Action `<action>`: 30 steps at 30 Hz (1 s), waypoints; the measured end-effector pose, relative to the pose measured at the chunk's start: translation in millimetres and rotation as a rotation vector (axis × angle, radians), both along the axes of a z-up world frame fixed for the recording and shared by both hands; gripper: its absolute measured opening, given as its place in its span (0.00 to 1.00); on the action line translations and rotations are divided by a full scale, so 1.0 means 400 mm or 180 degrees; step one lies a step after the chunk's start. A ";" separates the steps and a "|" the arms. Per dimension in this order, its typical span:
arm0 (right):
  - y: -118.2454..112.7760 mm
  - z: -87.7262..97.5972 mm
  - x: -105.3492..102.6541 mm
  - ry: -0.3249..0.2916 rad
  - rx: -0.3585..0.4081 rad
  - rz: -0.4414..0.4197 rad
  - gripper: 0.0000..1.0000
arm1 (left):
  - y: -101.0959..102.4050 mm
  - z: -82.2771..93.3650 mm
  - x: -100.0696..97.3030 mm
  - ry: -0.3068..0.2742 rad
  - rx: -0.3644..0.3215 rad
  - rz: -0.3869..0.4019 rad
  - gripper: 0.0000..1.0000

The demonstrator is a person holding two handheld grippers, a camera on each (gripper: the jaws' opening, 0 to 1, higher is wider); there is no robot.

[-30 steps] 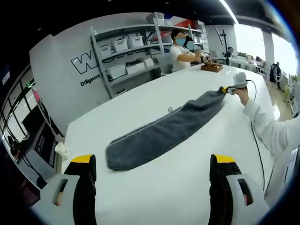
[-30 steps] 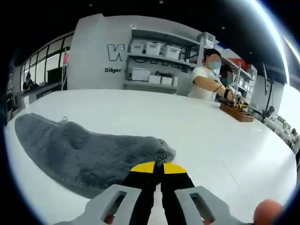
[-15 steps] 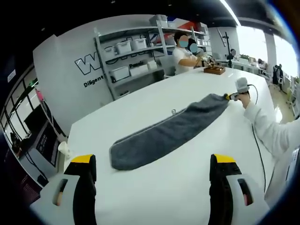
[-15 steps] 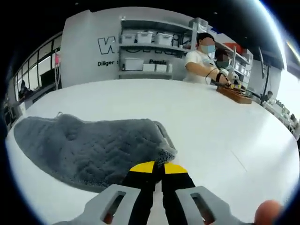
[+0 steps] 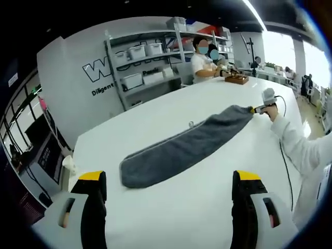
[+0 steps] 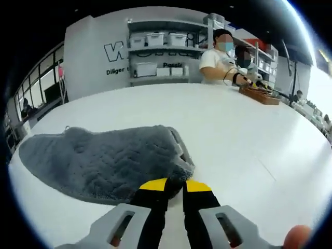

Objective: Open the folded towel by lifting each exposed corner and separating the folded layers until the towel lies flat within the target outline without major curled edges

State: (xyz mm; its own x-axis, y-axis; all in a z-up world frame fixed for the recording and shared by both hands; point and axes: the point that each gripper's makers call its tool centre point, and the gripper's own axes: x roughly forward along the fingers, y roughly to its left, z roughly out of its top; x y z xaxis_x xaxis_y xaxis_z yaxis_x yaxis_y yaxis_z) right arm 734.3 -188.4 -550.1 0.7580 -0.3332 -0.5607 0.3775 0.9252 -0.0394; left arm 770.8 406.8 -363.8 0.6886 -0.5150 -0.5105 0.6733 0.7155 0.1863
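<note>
A grey towel [image 5: 184,149] is stretched long across the middle of the white bench [image 5: 171,212]. Its far corner is pinched in the right hand-held gripper [image 6: 176,185], jaws nearly closed. The left hand-held gripper [image 5: 168,181] is held wide open above the near bench edge, nothing between its jaws.

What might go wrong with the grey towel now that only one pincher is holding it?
Three things might go wrong.
1. The right gripper pinches only the edge of one end of the towel, so that end could slip out.
2. The left gripper is open and away from the towel. Pulling from one end may drag the whole towel across the table instead of unfolding it.
3. The towel lies as a long folded strip, so layers may stay stuck together or curl.
</note>
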 end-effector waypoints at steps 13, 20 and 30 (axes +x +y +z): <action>0.070 0.168 -0.093 -0.0403 -0.0228 0.0300 0.37 | -0.004 0.007 -0.004 -0.0019 -0.0050 -0.0024 1.00; 0.152 0.222 -0.094 -0.0560 -0.0033 0.0592 0.65 | 0.002 -0.007 0.007 0.0040 -0.0020 -0.0041 1.00; 0.258 0.213 -0.081 -0.0489 0.0109 0.0893 0.97 | 0.037 -0.029 0.041 0.0173 -0.0081 0.0074 1.00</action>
State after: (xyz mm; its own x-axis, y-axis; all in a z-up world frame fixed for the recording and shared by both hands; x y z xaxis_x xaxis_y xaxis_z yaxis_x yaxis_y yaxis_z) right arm 702.0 -85.1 -465.1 0.8943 -0.0822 -0.4398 0.1067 0.9938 0.0313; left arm 787.0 421.5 -375.3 0.6721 -0.5125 -0.5344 0.6650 0.7352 0.1314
